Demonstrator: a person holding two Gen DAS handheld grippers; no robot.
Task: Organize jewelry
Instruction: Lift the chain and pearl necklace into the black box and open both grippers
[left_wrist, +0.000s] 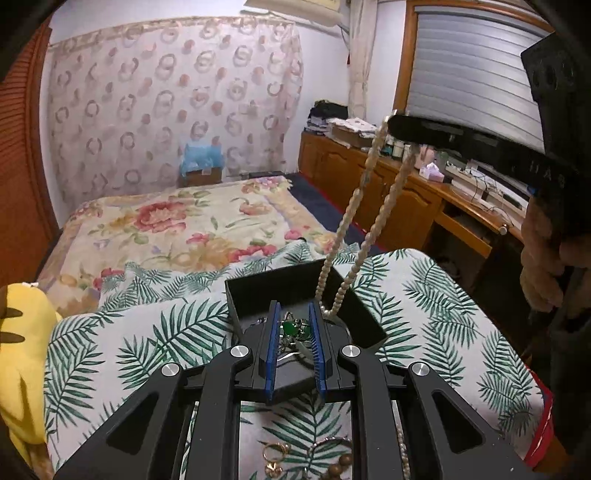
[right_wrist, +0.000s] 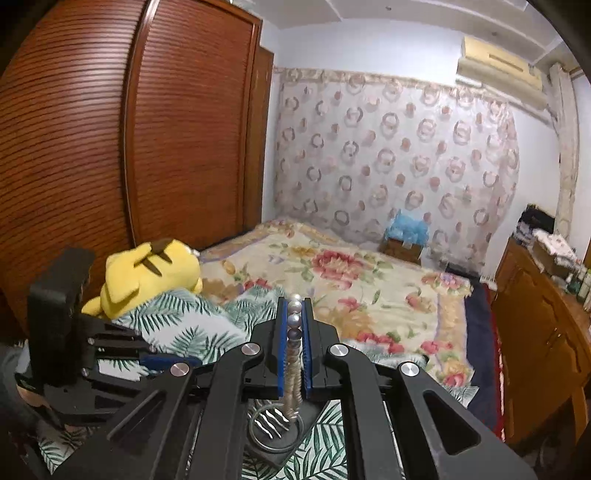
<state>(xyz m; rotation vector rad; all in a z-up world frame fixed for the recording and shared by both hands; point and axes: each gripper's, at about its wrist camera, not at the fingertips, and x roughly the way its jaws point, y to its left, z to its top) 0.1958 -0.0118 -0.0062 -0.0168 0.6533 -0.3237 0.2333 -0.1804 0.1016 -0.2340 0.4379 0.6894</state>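
A black jewelry box (left_wrist: 255, 295) sits on a fern-print cushion (left_wrist: 424, 306). Inside lie a green-stone piece (left_wrist: 292, 327) and silver items. My left gripper (left_wrist: 294, 308) hovers over the box, jaws a little apart, holding nothing. My right gripper (right_wrist: 294, 306) is shut on a pearl necklace (right_wrist: 294, 328). It also shows in the left wrist view (left_wrist: 393, 125), raised at upper right, with the pearl necklace (left_wrist: 354, 206) hanging in two strands down into the box. A silver ring-shaped piece (right_wrist: 275, 426) lies below the right gripper.
Gold rings (left_wrist: 275, 456), wooden beads (left_wrist: 338, 467) and another pearl strand (left_wrist: 402, 454) lie on the cushion in front of the box. A yellow plush toy (right_wrist: 147, 273) sits at the left. A floral bed (right_wrist: 351, 280) lies behind; wooden cabinets (left_wrist: 369, 184) stand right.
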